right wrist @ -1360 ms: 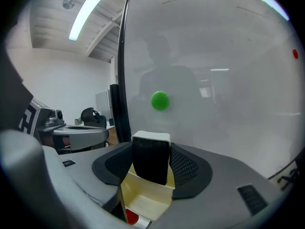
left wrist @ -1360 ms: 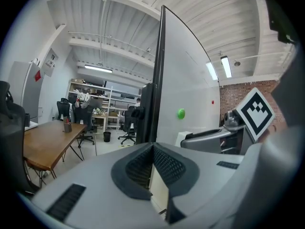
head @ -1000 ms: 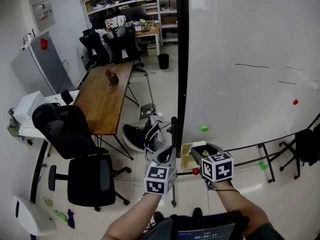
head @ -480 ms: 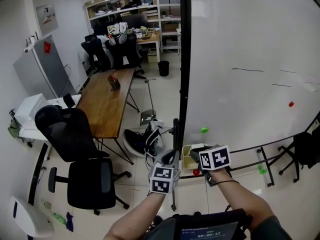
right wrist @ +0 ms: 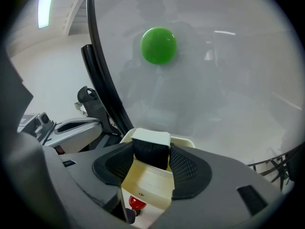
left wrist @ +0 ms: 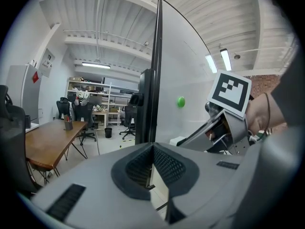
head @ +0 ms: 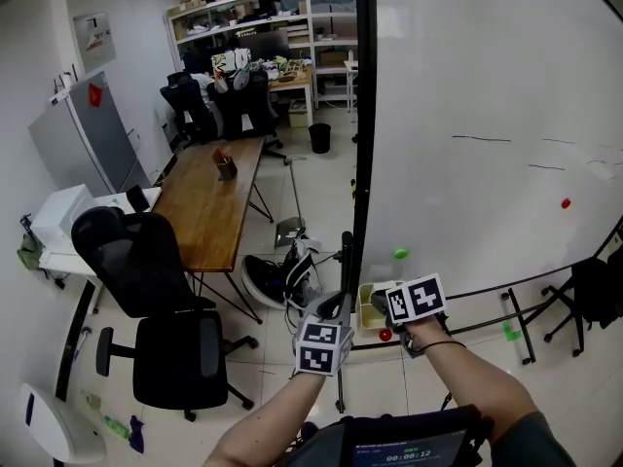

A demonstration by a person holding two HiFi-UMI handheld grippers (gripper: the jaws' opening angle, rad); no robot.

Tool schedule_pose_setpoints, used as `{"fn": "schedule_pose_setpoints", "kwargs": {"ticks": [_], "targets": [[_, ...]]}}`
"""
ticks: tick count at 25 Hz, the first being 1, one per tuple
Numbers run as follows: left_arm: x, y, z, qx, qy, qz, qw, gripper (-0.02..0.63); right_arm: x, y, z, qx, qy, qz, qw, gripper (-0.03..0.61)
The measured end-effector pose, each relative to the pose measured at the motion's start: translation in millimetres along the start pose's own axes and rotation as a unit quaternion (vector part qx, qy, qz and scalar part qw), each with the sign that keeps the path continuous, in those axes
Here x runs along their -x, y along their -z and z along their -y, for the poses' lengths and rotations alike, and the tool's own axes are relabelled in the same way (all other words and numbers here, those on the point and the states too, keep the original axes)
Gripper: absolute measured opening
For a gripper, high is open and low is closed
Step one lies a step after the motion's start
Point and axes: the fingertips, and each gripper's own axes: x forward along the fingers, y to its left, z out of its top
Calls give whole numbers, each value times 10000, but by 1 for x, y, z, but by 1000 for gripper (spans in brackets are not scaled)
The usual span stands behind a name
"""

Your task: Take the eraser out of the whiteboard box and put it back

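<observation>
My right gripper (right wrist: 151, 151) pinches the white-topped eraser (right wrist: 151, 140) over the cream whiteboard box (right wrist: 150, 185), close against the whiteboard (right wrist: 228, 89). My left gripper (left wrist: 153, 149) hovers alongside, jaws pressed together.

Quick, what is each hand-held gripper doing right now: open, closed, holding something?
Left hand-held gripper: closed, empty.
Right hand-held gripper: closed on the eraser.

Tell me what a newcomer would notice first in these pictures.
The huge whiteboard fills the right of the head view, with a bright green magnet stuck low on it. Just below the magnet, the right tongs grip a white-topped eraser at the open cream box by the board's lower edge.
</observation>
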Motion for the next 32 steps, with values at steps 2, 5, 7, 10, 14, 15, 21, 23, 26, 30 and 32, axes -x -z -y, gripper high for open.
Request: {"fn": "schedule_pose_setpoints", "kwargs": {"ticks": [2, 5, 7, 10, 14, 15, 21, 23, 26, 30, 32], "targets": [[1, 1, 1, 34, 26, -10, 10000, 31, -1, 1, -1, -8, -11, -120, 9999, 261], [2, 2, 1, 37, 53, -40, 10000, 31, -3, 2, -2, -125, -96, -302, 9994, 261], [1, 2, 3, 74, 77, -35, 9999, 31, -4, 3, -1, -220, -162, -376, 9989, 262], [0, -4, 7, 163, 140, 14, 9998, 31, -6, 2, 2, -193, -72, -436, 9988, 264], [0, -9, 9, 151, 179, 45, 9997, 31, -8, 2, 3, -227, -17, -520, 9984, 264], [1, -9, 8, 163, 175, 58, 9997, 31, -8, 3, 2, -229, -44, -544, 9982, 264], [4, -10, 3, 171, 188, 60, 9997, 31, -9, 2, -2, -197, -106, -625, 9978, 265], [4, -10, 3, 181, 197, 64, 9996, 31, -10, 2, -2, -170, -138, -694, 9973, 265], [4, -12, 2, 188, 198, 96, 9996, 31, -12, 2, -2, -163, -132, -780, 9967, 268], [6, -14, 2, 165, 238, 129, 9995, 31, -13, 3, -6, -192, -126, -766, 9968, 272], [7, -14, 2, 163, 245, 120, 9995, 31, -12, 2, -5, -167, -120, -754, 9969, 275]]}}
